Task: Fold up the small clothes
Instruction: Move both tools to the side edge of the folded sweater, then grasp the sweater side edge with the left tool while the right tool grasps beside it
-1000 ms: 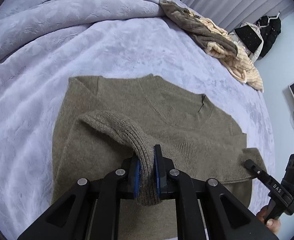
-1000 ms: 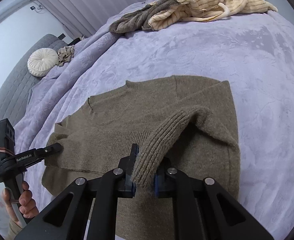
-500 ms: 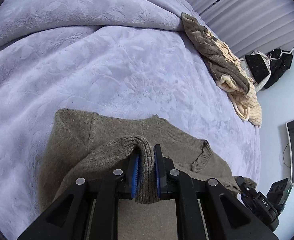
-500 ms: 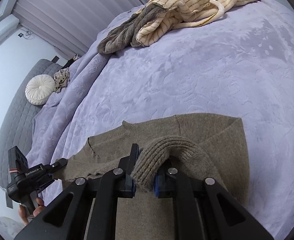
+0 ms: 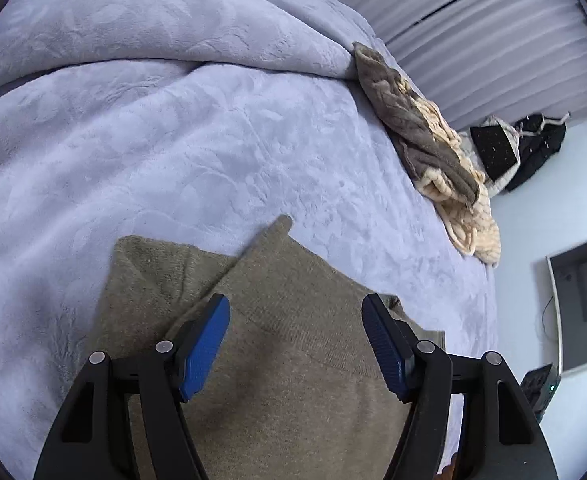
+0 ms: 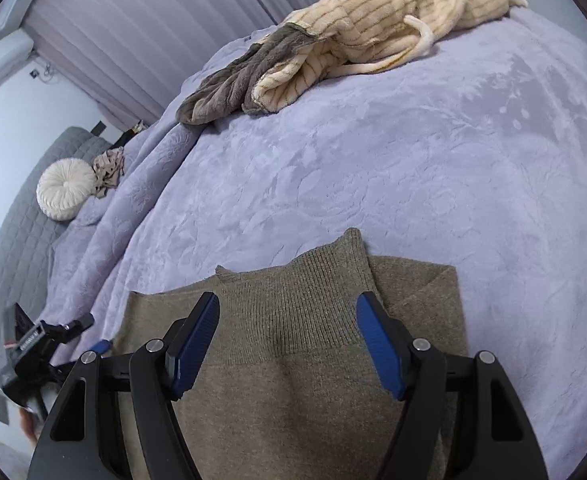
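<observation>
An olive-brown knit sweater (image 5: 293, 360) lies folded on the lavender bedspread (image 5: 173, 140), its ribbed edge (image 6: 293, 312) laid across the upper part. My left gripper (image 5: 297, 336) hovers over the fold, its jaws opening, and the blue pads (image 5: 209, 344) stand apart from the knit with nothing pinched. In the right wrist view my right gripper (image 6: 287, 336) is likewise opening above the ribbed band, its pads (image 6: 377, 344) clear of the cloth. The left gripper's body (image 6: 37, 344) shows at the left edge of that view.
A heap of beige striped and grey clothes (image 6: 353, 48) lies at the bed's far edge. A round white cushion (image 6: 67, 190) rests by the grey headboard. Pleated curtains run behind. Dark garments (image 5: 533, 144) and a flat screen (image 5: 581, 304) are beyond the bed.
Both grippers carried the ribbed edge forward over the sweater's body, then went from shut on the knit to open. The knit now lies flat beneath them.
</observation>
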The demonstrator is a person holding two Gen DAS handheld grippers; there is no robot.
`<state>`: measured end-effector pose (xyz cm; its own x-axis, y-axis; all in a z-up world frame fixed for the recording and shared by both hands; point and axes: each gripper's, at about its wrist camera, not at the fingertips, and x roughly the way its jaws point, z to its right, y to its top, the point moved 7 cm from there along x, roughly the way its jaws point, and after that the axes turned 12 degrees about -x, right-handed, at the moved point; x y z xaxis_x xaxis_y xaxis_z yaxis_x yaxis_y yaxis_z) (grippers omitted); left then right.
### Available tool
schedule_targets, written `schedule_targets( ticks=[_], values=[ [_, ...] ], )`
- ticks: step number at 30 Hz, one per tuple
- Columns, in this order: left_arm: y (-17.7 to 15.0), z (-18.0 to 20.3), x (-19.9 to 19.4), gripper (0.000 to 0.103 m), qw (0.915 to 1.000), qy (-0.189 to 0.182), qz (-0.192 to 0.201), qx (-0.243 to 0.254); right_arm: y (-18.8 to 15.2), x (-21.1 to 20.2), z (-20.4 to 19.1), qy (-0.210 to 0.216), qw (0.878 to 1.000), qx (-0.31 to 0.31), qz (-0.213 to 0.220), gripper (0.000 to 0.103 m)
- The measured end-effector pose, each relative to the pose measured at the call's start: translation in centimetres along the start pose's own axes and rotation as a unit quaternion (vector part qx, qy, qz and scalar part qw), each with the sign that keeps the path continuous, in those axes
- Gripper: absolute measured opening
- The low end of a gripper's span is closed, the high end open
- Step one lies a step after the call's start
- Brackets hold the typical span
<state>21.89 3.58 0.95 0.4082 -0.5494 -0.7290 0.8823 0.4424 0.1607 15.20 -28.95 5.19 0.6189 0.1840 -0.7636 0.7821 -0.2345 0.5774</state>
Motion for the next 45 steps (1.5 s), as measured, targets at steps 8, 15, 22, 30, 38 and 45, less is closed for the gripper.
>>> schedule_targets(
  ticks=[8, 15, 22, 30, 38, 45],
  values=[
    [-2.0, 0.0, 4.9, 0.069, 0.9856, 0.111, -0.001, 0.128, -1.8, 3.8, -2.8, -0.065, 0.986, -0.142, -0.064, 0.074],
    [-1.7, -1.2, 3.1, 0.069, 0.9901, 0.090, -0.011, 0.108, -1.9, 4.3, 0.7, -0.094, 0.985, -0.121, -0.077, 0.074],
    [-7.9, -2.3, -2.7, 0.069, 0.9841, 0.098, 0.000, 0.148, -5.0, -2.4, -3.4, -0.089, 0.983, -0.155, -0.034, 0.074],
    [-12.0, -6.7, -3.7, 0.069, 0.9764, 0.131, 0.000, 0.172, -12.7, -4.0, -2.6, -0.107, 0.975, -0.180, -0.069, 0.074],
    [-11.3, -11.5, -10.9, 0.069, 0.9915, 0.093, 0.034, 0.084, -13.0, -9.8, -3.8, -0.115, 0.979, -0.167, -0.032, 0.079],
    [-11.2, -15.1, -8.1, 0.069, 0.9992, -0.001, -0.039, -0.008, -14.4, -9.8, -6.6, -0.096, 0.978, -0.179, -0.039, 0.079]
  ],
)
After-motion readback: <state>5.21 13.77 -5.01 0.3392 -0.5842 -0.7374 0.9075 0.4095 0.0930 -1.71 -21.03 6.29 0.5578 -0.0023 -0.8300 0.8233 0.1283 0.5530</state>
